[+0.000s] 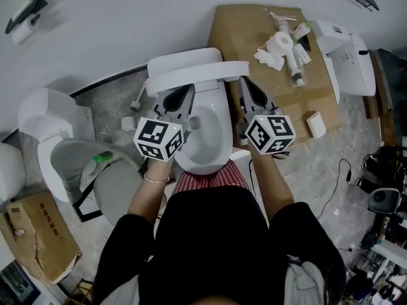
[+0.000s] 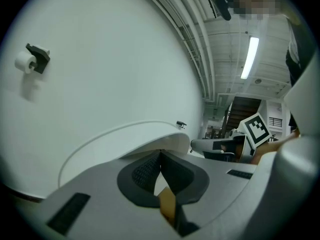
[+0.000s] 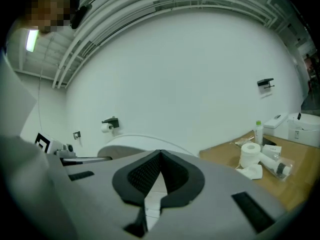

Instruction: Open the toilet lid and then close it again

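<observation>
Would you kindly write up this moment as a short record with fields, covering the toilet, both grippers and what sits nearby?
Toilet lid: raised, near upright behind the bowl
Left gripper: jaws together, nothing between them, near the lid's left end
Right gripper: jaws together, nothing between them, near the lid's right end
Contact with lid: cannot tell
Nearby: cardboard box with a tissue roll to the right; second toilet to the left

I saw a test workshop, not a home; several toilets (image 1: 44, 114) stood together beside flattened cardboard (image 1: 238, 30) and loose cables (image 1: 347, 170).
</observation>
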Demonstrator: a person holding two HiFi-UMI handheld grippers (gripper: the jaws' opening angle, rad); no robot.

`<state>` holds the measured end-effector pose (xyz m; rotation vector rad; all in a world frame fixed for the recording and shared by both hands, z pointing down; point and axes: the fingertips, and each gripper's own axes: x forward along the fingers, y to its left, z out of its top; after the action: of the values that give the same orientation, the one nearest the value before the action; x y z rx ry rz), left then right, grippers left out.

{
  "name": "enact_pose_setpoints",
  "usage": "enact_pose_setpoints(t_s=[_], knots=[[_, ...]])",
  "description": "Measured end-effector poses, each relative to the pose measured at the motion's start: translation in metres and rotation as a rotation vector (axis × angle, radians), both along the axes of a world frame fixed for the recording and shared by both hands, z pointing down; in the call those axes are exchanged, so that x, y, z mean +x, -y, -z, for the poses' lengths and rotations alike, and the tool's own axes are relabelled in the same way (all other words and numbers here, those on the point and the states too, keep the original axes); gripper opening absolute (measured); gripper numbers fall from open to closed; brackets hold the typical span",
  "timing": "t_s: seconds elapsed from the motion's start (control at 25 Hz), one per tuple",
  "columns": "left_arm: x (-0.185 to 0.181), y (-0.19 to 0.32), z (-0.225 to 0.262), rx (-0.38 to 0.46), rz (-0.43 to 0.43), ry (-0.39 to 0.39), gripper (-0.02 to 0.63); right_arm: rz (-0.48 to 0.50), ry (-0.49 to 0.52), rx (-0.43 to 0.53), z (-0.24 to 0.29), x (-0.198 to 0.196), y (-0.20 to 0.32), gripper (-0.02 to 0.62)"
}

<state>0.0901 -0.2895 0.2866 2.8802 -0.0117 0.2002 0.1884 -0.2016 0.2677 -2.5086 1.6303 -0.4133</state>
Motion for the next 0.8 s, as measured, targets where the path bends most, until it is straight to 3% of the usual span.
enact_pose_setpoints(t_s=[0.36,0.8], knots=[[0.0,-0.009,-0.003,0.02,0.019,0.007,0.005,0.047,-0.006,0.012,0.006,-0.007,-0.002,0.02],[-0.008,-0.023,-0.005,0.031,0.112,0.018,0.005,0.129,0.04,0.029,-0.001,-0.017,-0.014,0.02]])
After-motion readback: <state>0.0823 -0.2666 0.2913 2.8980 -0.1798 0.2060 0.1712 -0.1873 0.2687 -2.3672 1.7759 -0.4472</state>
